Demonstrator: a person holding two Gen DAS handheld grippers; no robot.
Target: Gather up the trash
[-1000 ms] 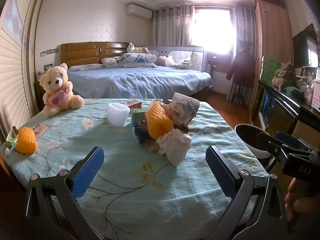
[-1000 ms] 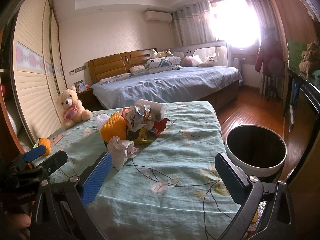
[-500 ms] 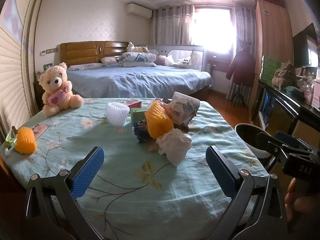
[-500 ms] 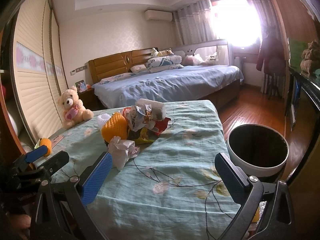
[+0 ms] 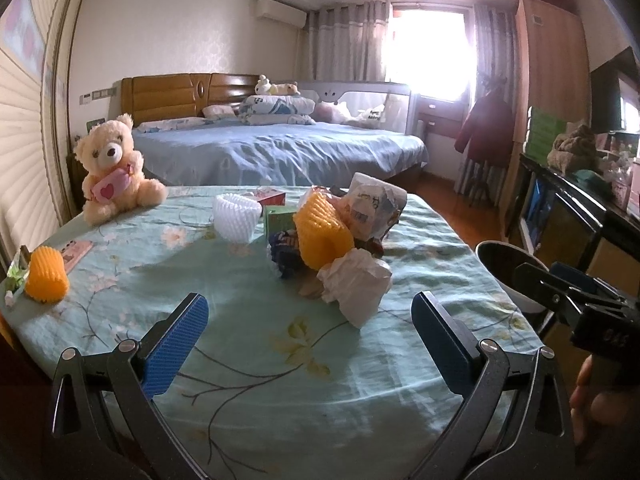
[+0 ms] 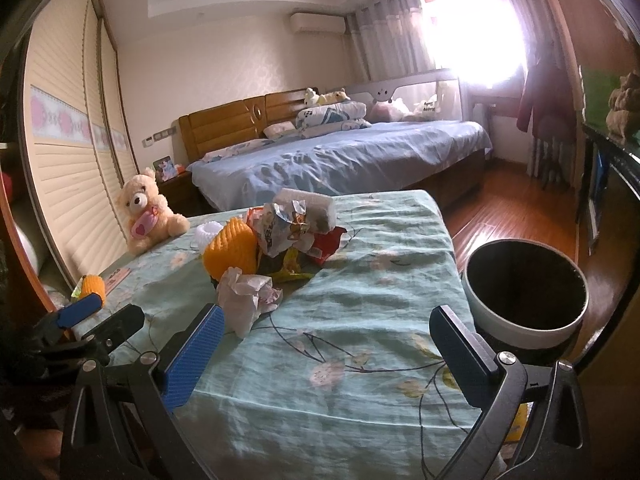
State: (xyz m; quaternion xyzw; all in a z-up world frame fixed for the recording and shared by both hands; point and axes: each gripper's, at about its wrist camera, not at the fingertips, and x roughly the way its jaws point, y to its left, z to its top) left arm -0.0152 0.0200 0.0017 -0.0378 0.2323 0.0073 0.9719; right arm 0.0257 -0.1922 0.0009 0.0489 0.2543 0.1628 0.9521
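A heap of trash sits mid-table: a crumpled white tissue point(image 5: 356, 286) point(image 6: 246, 298), an orange foam fruit net point(image 5: 322, 232) point(image 6: 230, 250), a crinkled snack bag point(image 5: 370, 206) point(image 6: 286, 222) and a red wrapper point(image 6: 326, 244). A white foam net point(image 5: 236, 218) stands to its left. Another orange foam net point(image 5: 46, 274) point(image 6: 93, 286) lies near the table's left edge. A round bin point(image 6: 526, 290) point(image 5: 508, 260) stands beside the table on the right. My left gripper point(image 5: 310, 334) and right gripper point(image 6: 328, 348) both hang open over the near cloth, holding nothing.
A cream teddy bear point(image 5: 114, 168) point(image 6: 148, 212) sits at the table's far left corner. The table wears a floral green cloth point(image 5: 280, 360). Beyond it is a blue bed point(image 5: 280, 152). A dark cabinet point(image 5: 568, 208) lines the right wall, with wooden floor point(image 6: 508, 212) between.
Both views have shifted only slightly; the right gripper has edged a little closer to the table. Nothing was grasped or let go.
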